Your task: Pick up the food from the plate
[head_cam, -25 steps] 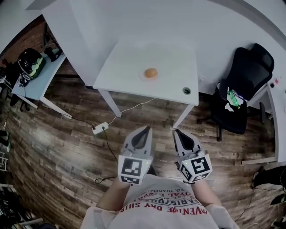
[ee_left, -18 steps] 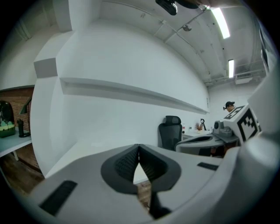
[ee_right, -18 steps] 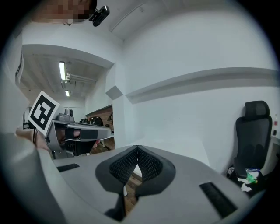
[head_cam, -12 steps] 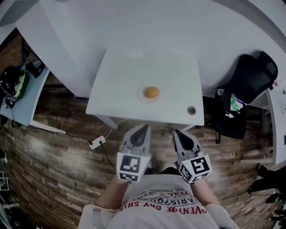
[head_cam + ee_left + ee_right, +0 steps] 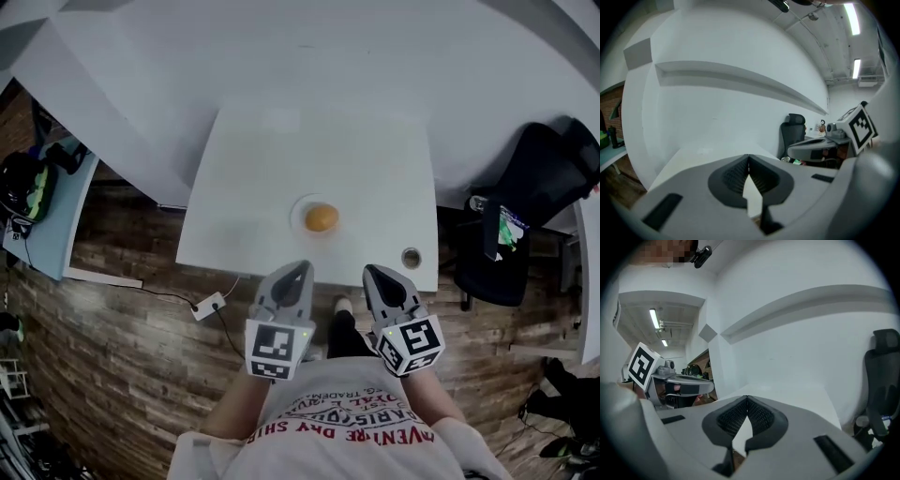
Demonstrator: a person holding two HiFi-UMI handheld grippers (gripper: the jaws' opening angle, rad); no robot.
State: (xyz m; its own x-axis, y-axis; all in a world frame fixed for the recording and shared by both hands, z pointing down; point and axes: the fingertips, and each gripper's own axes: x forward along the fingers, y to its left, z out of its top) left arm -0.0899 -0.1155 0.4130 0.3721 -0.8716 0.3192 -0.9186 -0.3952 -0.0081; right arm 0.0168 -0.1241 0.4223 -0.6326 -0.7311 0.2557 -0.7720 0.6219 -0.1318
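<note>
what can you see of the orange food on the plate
The small rounded orange-brown food item looks smooth and domed, like a bun or a fruit; which it is cannot be told from here. It looks whole and lies alone in the middle of a round white plate. The plate rests on the white rectangular table, nearer the person's edge than the far one. Only the plate touches it.

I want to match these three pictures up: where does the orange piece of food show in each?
Head view: food on its plate, just below centre.
Left gripper view: not in it.
Right gripper view: not in it.
Shared landmark: black chair, at right in all three.
</note>
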